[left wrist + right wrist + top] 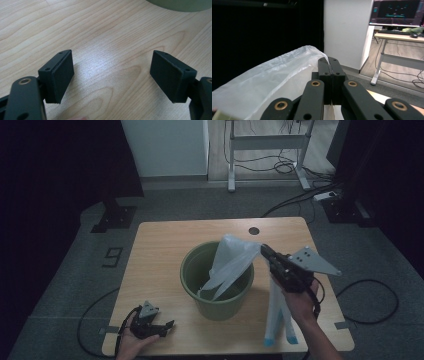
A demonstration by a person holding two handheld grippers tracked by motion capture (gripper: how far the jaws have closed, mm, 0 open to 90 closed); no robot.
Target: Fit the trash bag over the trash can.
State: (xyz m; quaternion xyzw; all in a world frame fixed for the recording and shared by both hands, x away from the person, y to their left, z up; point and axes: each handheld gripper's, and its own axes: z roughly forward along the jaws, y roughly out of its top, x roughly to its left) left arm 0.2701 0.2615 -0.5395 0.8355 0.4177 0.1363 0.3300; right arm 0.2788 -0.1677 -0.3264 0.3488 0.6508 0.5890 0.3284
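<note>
Thin, translucent white plastic bag [235, 257], crinkled, is pinched at its top edge by the right gripper [263, 249], jaws closed tight on it. The bag drapes down into a green bucket [216, 302] at table centre; a strip w/ blue ends hangs toward 5 o'clock. Left gripper [167, 326] rests at 7 o'clock on the table, jaws wide open, nothing between. Light wood table [160, 250] on grey carpet; dark room, white wall & desk legs at 12 o'clock.
</note>
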